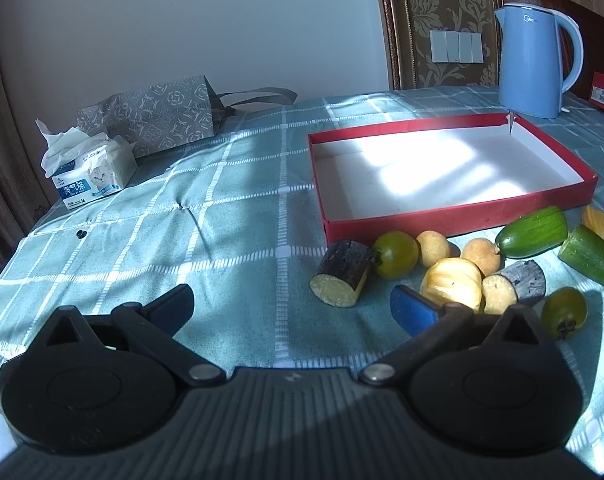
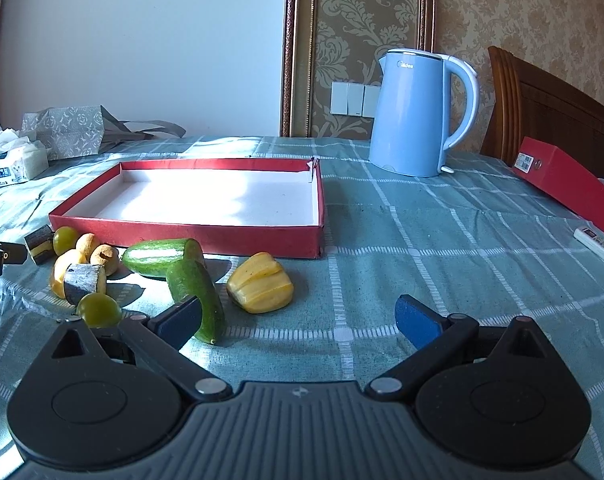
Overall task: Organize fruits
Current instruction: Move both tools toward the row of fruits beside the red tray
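A shallow red tray (image 1: 457, 216) with a white floor stands empty on the checked cloth; it also shows in the right wrist view (image 2: 190, 236). In front of it lie loose pieces: two dark cut cylinders (image 1: 343, 272), two green tomatoes (image 1: 395, 254), two tan balls (image 1: 433, 247), two green cucumber halves (image 1: 531, 232) and two yellow ribbed pieces (image 1: 453, 282). My left gripper (image 1: 294, 306) is open and empty, left of the pile. My right gripper (image 2: 298, 320) is open and empty; its left finger sits against a cucumber half (image 2: 196, 292), with a yellow piece (image 2: 260, 288) just ahead.
A blue kettle (image 2: 415, 114) stands behind the tray at the right. A red box (image 2: 569, 184) and a white remote (image 2: 599, 246) lie at the right edge. A tissue pack (image 1: 90, 172) and a patterned grey bag (image 1: 154, 116) sit at the far left.
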`<state>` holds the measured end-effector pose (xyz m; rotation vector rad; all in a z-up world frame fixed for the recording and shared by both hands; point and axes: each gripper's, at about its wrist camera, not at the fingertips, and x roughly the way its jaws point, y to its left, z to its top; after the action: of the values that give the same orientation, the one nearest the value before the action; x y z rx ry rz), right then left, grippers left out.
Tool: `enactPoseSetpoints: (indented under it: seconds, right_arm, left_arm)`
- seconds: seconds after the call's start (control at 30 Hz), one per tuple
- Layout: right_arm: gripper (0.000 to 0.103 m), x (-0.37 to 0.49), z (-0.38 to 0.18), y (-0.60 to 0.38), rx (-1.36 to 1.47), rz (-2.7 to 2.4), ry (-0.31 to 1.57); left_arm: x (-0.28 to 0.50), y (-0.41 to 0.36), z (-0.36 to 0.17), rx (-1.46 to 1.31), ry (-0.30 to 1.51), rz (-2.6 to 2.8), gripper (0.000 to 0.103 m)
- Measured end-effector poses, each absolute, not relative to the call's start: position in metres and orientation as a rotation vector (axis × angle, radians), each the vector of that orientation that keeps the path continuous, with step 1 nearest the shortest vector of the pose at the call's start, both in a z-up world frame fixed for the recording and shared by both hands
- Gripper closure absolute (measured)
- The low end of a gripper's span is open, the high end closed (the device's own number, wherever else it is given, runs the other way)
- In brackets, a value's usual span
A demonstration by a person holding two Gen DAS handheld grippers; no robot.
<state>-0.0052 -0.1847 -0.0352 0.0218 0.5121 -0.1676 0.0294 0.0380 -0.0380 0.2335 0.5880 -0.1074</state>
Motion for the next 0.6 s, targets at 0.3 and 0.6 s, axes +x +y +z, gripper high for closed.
enactPoseSetpoints:
  seconds: [0.3,0.6]
  right_arm:
    - [0.0,-0.006,-0.034,-0.185,0.026,-0.163,0.5]
    - [0.0,-0.007,-0.033,-0.175,0.005,-0.144,0.484]
  left_arm:
    - [0.046,0.044,-0.04,0.283,0.593,-0.143,0.0]
    - [0.063,0.041,-0.046,0.297,0.651,-0.212,0.0]
